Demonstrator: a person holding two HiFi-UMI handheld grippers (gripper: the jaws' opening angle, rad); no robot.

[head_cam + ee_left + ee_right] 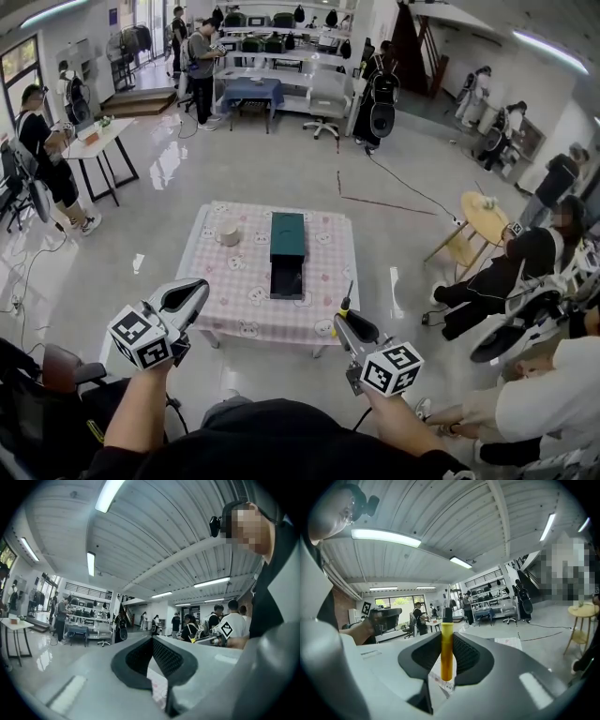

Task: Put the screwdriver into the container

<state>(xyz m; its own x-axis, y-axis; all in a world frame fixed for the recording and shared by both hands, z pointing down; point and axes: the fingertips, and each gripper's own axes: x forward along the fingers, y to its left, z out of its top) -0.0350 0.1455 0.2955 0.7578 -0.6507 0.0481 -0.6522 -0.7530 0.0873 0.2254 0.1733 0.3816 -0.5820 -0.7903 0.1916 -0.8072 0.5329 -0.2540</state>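
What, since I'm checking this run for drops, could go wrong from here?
1. The right gripper pinches the screwdriver by its yellow handle only, with the shaft standing well past the fingers; it may pivot or slip on the way over.
2. The container on the table shows a narrow dark opening, so the long tool might catch its rim instead of going in.

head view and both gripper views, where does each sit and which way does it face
Head view: on the person's head, facing down at the table and container; both forearms show.
Left gripper view: on the left hand-held gripper, facing along its shut, empty jaws.
Right gripper view: on the right hand-held gripper, facing along jaws clamping the screwdriver.
Shared: each gripper view shows the other hand-held gripper.
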